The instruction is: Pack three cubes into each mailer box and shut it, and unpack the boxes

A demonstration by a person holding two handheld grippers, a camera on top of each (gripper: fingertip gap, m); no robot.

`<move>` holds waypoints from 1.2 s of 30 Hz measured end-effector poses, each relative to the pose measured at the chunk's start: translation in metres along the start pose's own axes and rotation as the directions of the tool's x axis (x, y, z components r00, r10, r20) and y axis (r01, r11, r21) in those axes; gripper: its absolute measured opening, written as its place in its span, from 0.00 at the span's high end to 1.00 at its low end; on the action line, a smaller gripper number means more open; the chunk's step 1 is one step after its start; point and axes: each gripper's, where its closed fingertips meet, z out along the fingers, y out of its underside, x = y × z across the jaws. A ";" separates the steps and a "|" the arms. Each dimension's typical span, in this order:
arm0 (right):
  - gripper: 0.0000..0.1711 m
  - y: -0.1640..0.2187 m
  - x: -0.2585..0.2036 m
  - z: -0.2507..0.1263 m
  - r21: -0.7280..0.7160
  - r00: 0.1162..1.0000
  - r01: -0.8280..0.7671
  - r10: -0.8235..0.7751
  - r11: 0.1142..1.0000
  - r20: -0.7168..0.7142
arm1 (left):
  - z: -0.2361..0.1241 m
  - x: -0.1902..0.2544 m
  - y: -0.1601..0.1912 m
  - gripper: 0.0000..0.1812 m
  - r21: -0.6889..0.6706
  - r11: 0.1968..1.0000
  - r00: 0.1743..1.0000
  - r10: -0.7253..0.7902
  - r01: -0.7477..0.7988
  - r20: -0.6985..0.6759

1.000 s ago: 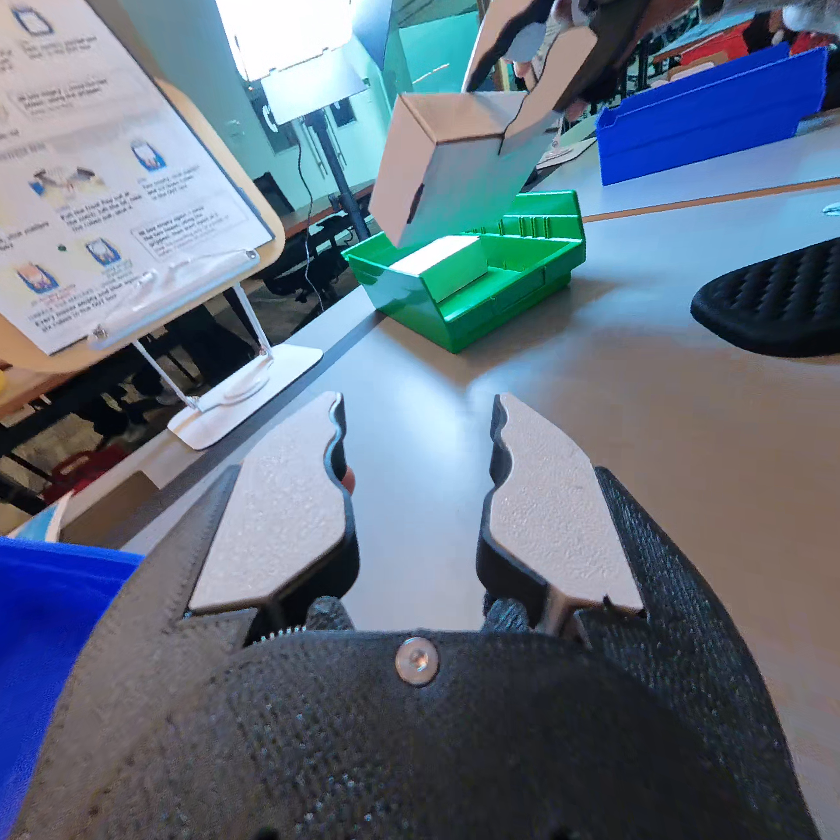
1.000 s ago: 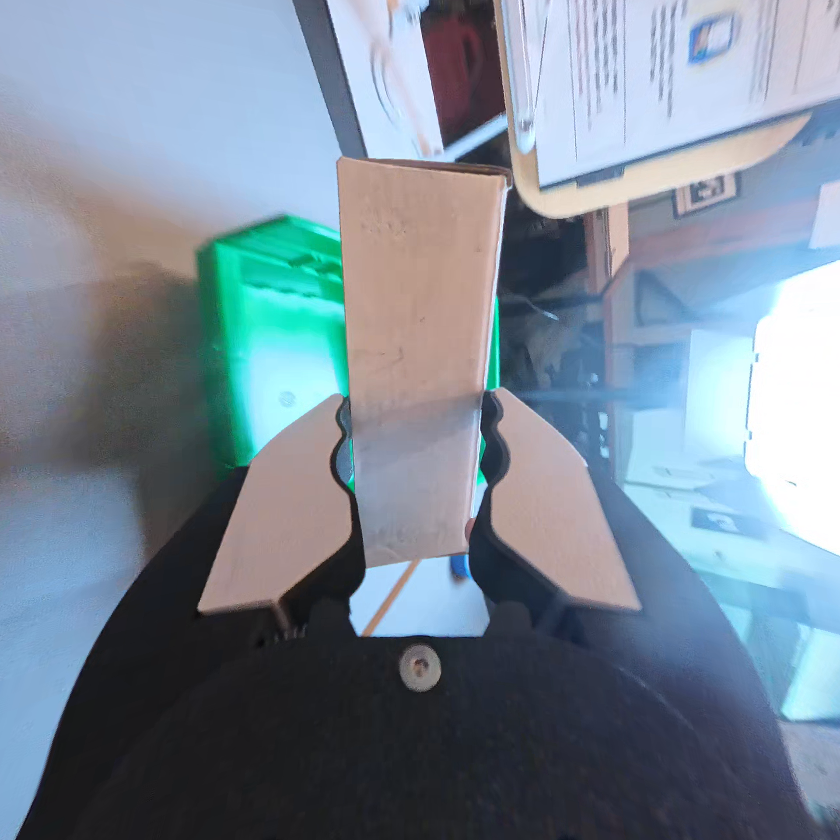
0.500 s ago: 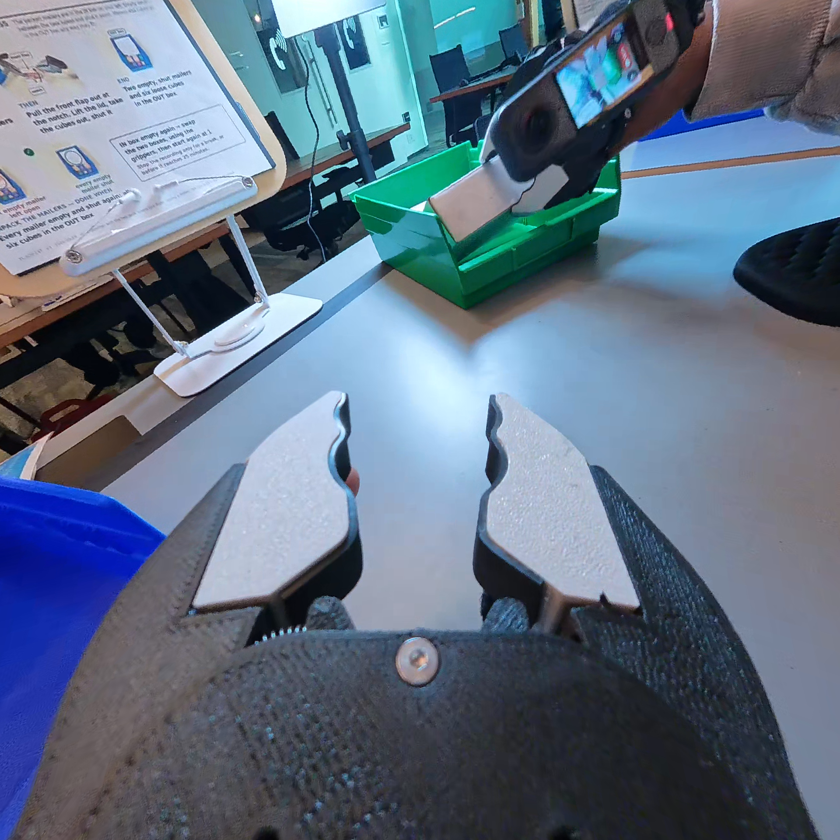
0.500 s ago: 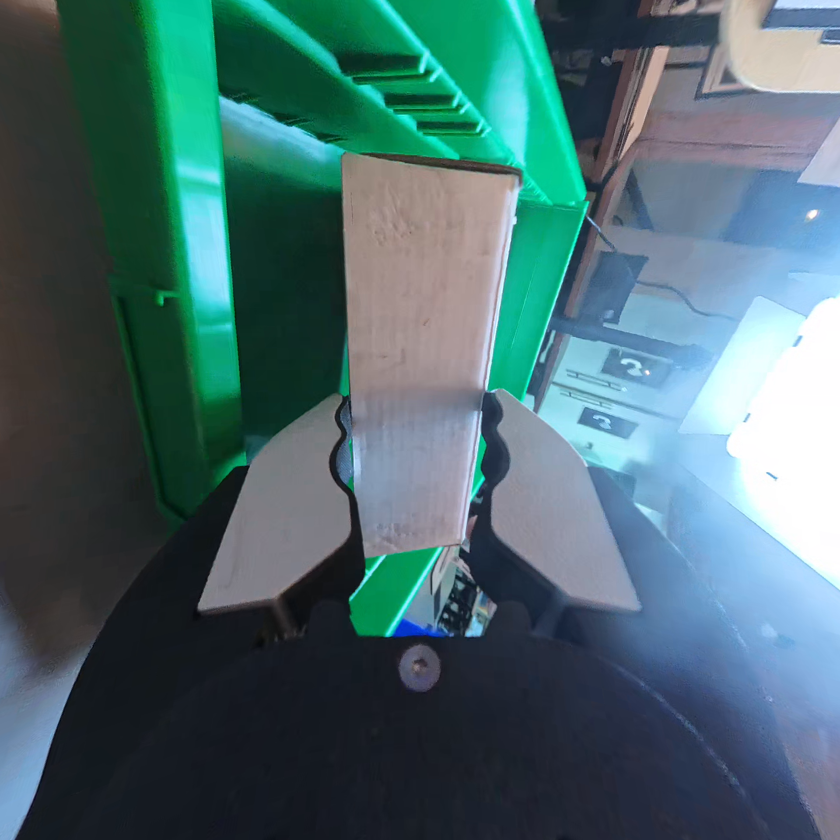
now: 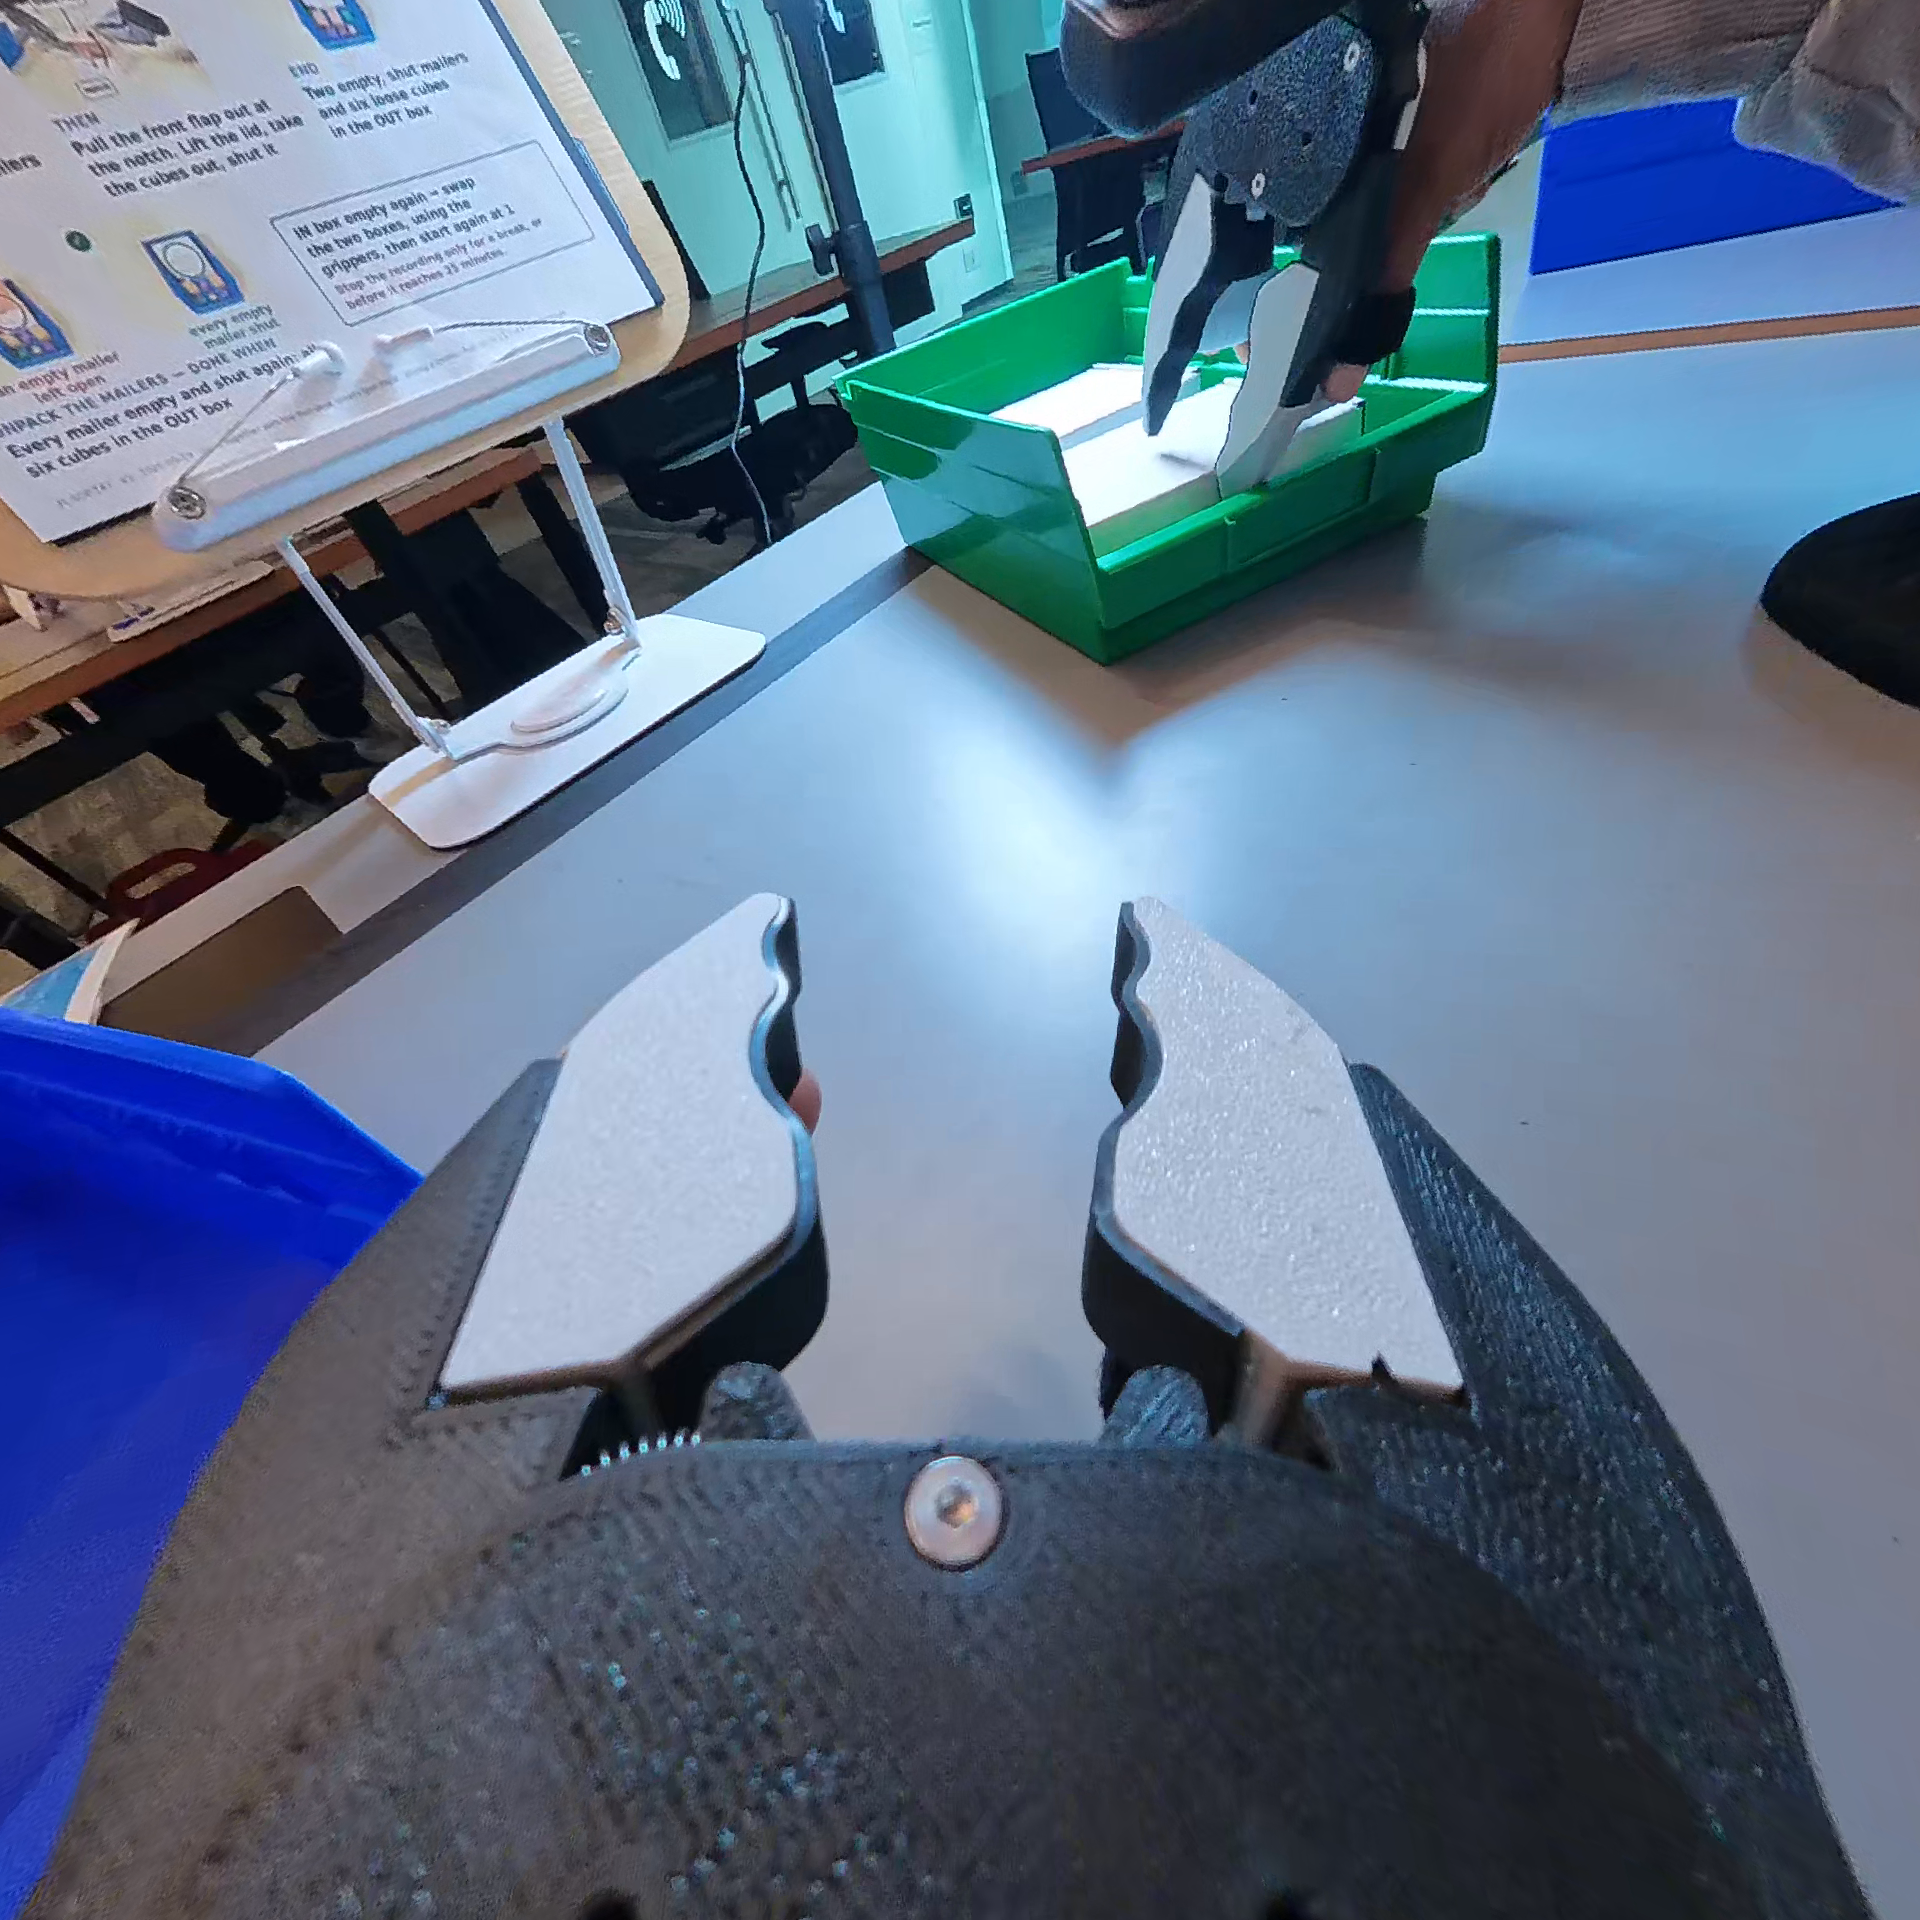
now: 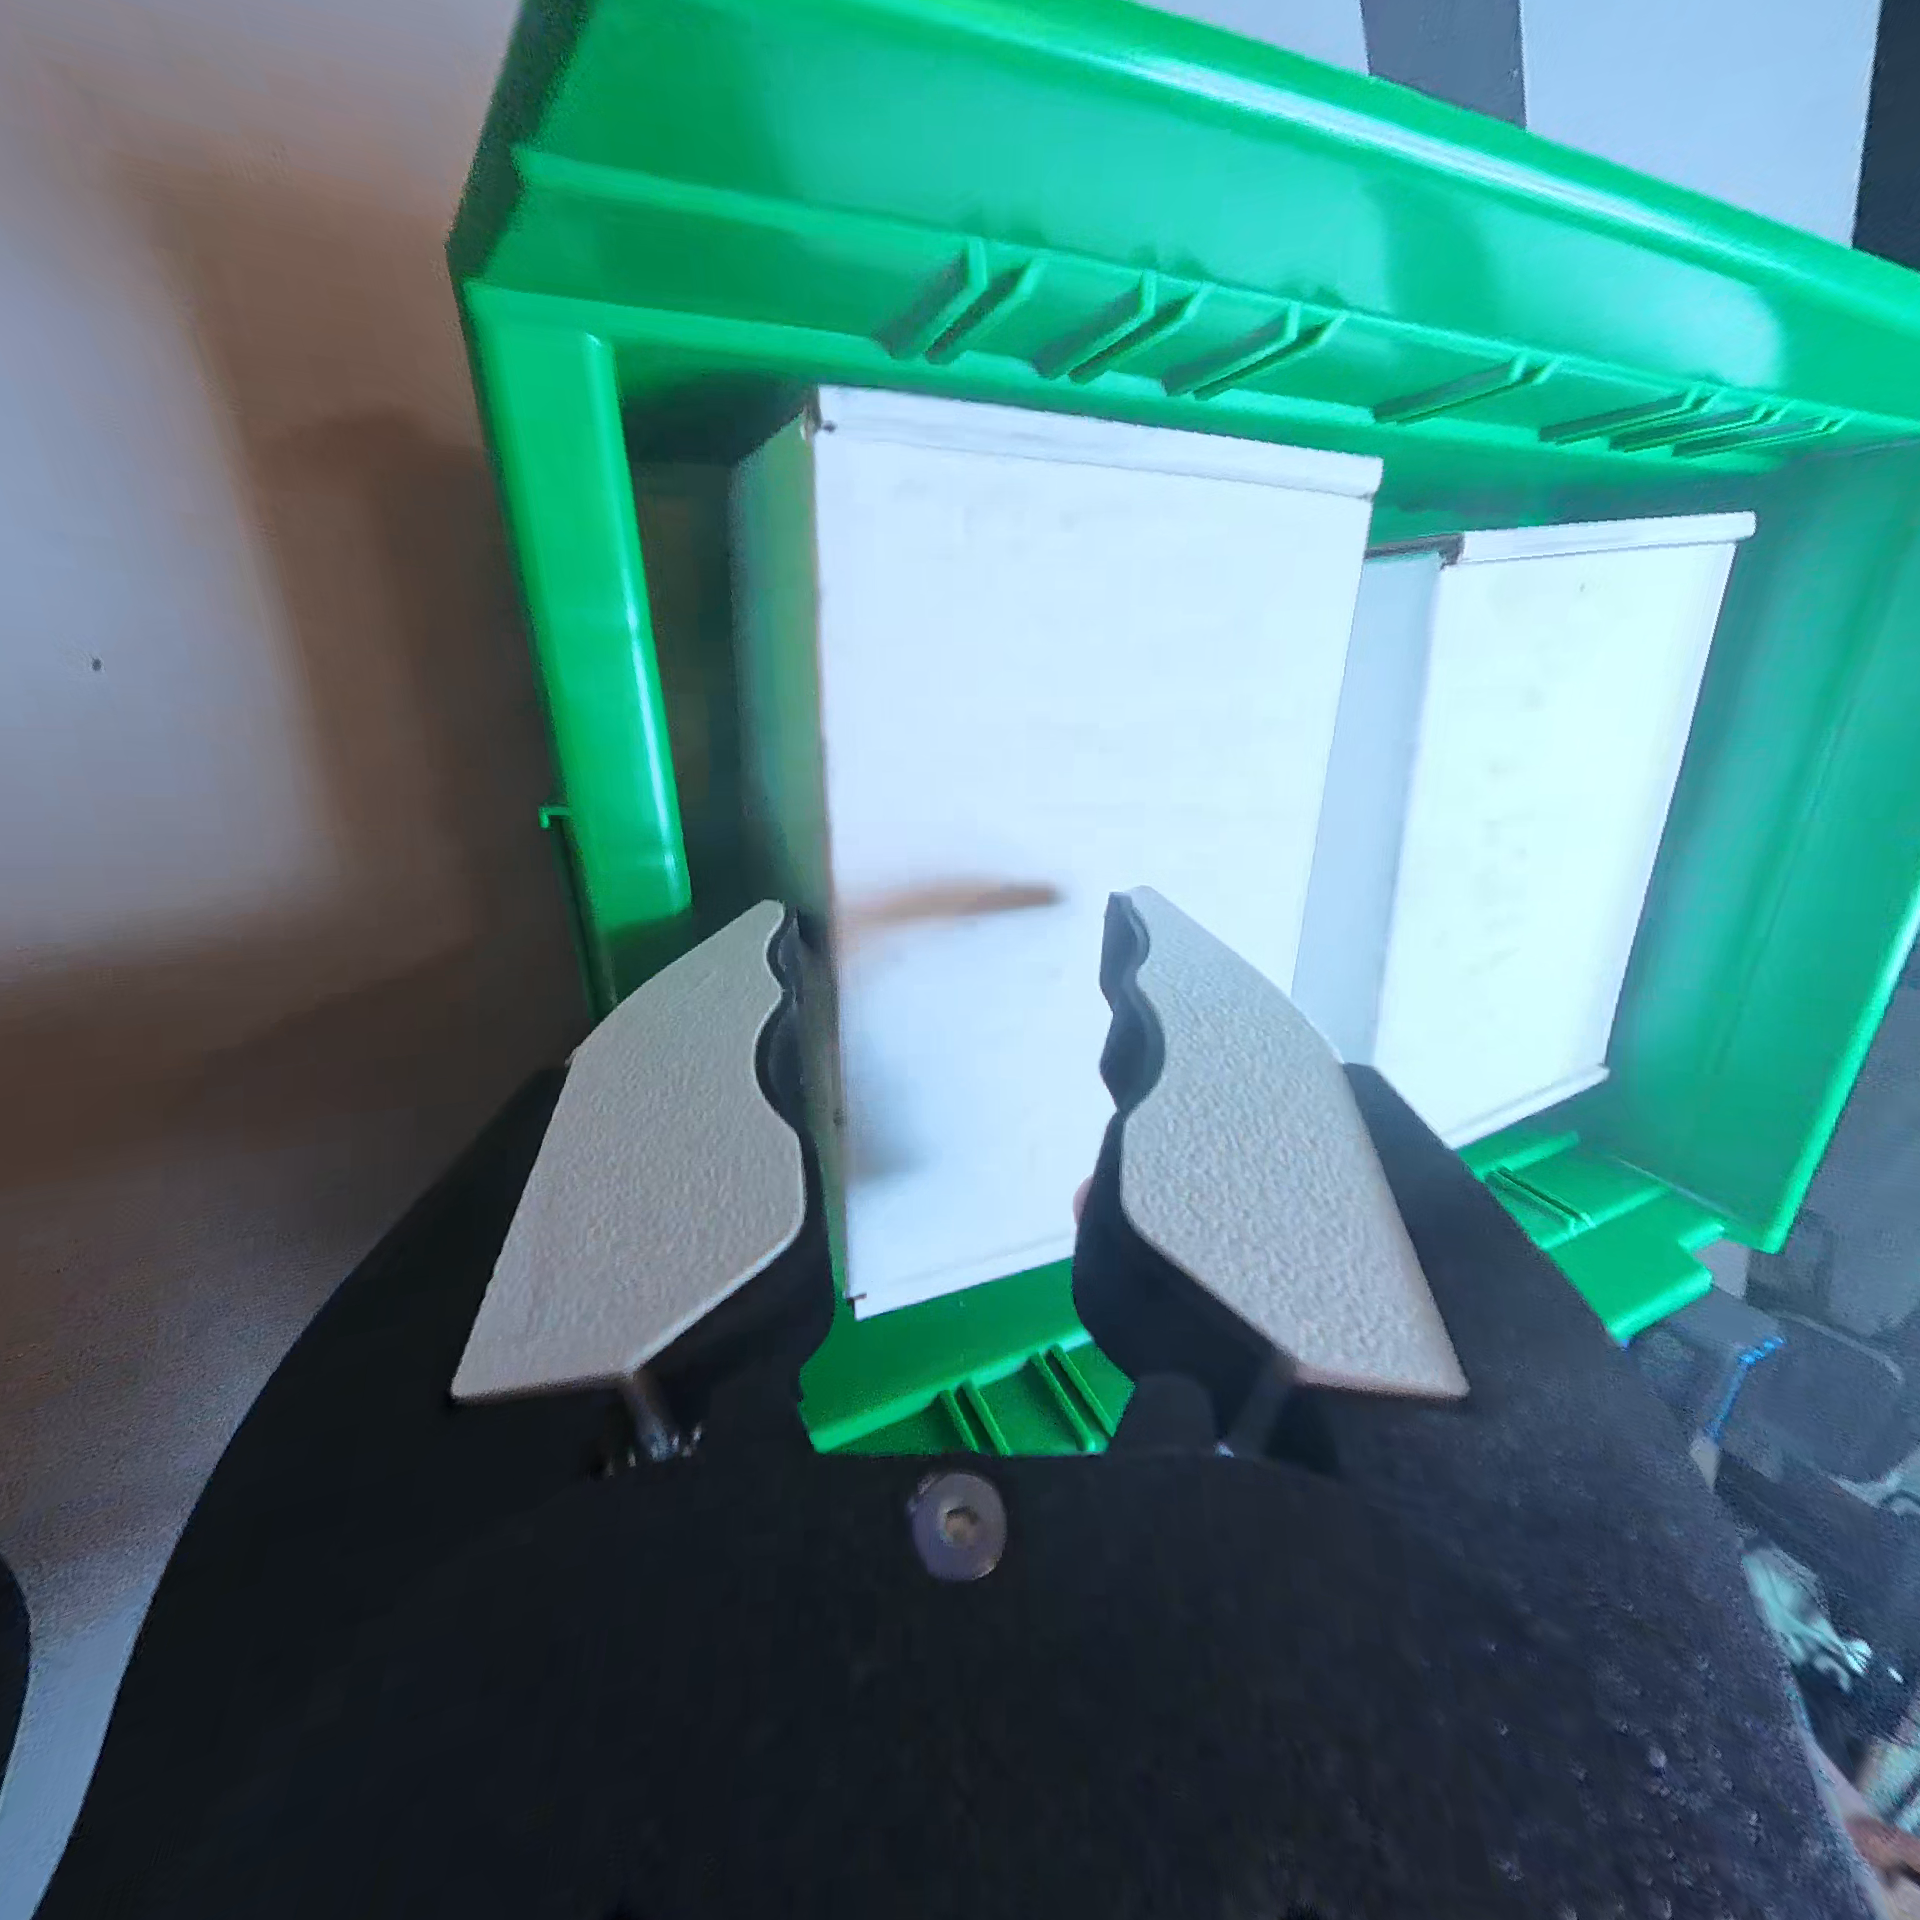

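Two shut white mailer boxes lie flat side by side in the green bin. The nearer box is right under my right gripper, which is open with its fingers above the box's near end and holds nothing. The second box lies to its right. In the left wrist view the right gripper reaches down into the green bin with its tips at the box. My left gripper is open and empty above the grey table. No cubes show.
A blue bin is at the lower left, close to my left gripper. An instruction sheet on a white stand stands at the table's left edge. A black pad lies at the right. Another blue bin is far back. Spacing between my two grippers at the tips: around 35 cm.
My right gripper carried the white mailer box down into the green bin and let it go; the box now lies flat beside the other one. My left gripper stayed open in place.
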 end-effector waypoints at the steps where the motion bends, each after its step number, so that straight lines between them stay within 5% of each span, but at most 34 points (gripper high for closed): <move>1: 0.69 -0.004 0.000 -0.001 0.037 1.000 -0.008 0.008 0.999 -0.001 | -0.001 -0.002 0.000 0.68 -0.003 1.000 1.000 0.014 -0.014 0.011; 4: 0.70 -0.031 -0.001 -0.026 0.281 0.994 -0.097 0.107 0.955 -0.020 | -0.010 -0.015 -0.003 0.68 -0.024 1.000 1.000 -0.007 0.008 0.027; 7: 0.71 -0.055 -0.023 -0.073 0.552 0.982 -0.182 0.178 0.813 0.062 | -0.029 -0.037 -0.003 0.70 -0.076 0.989 0.992 -0.125 0.124 -0.012; 10: 0.72 -0.050 -0.062 -0.103 0.643 0.983 -0.184 0.145 0.744 0.113 | -0.053 -0.073 0.026 0.70 -0.236 0.964 0.993 -0.113 0.119 0.041; 16: 0.73 0.009 -0.095 -0.080 0.403 0.999 -0.037 0.046 0.914 -0.012 | -0.092 -0.116 0.110 0.68 -0.592 0.805 0.993 0.096 -0.041 0.062; 22: 0.75 0.022 -0.076 -0.042 0.098 0.966 0.169 -0.145 0.981 -0.213 | -0.092 -0.142 0.137 0.72 -0.770 0.597 0.931 0.364 -0.225 0.010; 26: 0.74 0.011 -0.069 -0.021 0.000 0.953 0.223 -0.218 0.975 -0.212 | -0.092 -0.149 0.144 0.78 -0.829 0.487 0.896 0.443 -0.276 -0.037; 36: 0.81 -0.005 -0.047 -0.007 -0.079 0.933 0.290 -0.300 0.954 -0.200 | -0.065 -0.134 0.133 0.83 -0.745 0.522 0.839 0.537 -0.415 -0.092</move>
